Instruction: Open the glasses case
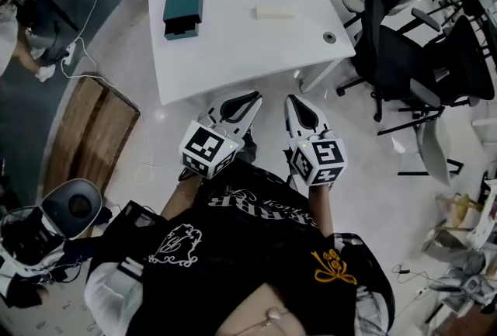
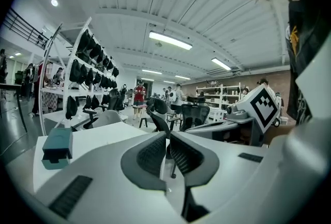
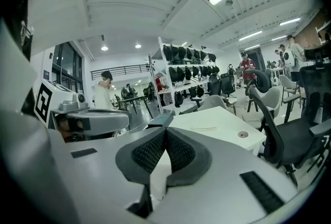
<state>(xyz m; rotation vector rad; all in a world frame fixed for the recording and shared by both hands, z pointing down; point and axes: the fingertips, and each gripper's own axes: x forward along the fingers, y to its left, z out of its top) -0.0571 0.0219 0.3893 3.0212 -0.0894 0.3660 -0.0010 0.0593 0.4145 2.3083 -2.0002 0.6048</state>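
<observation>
White table (image 1: 233, 39), black office chairs (image 1: 388, 24)

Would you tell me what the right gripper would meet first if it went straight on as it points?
Most likely the white table, whose top lies ahead of the shut right gripper; the teal glasses case sits farther along, depth unclear.

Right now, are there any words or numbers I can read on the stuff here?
White lettering on the black shirt: upside down and blurred, can't be read.
Gold script on the same shirt: too small and curly to read.
Left marker cube and right marker cube: only black-and-white square patterns, no words.
Teal case and white table: no print shows.
</observation>
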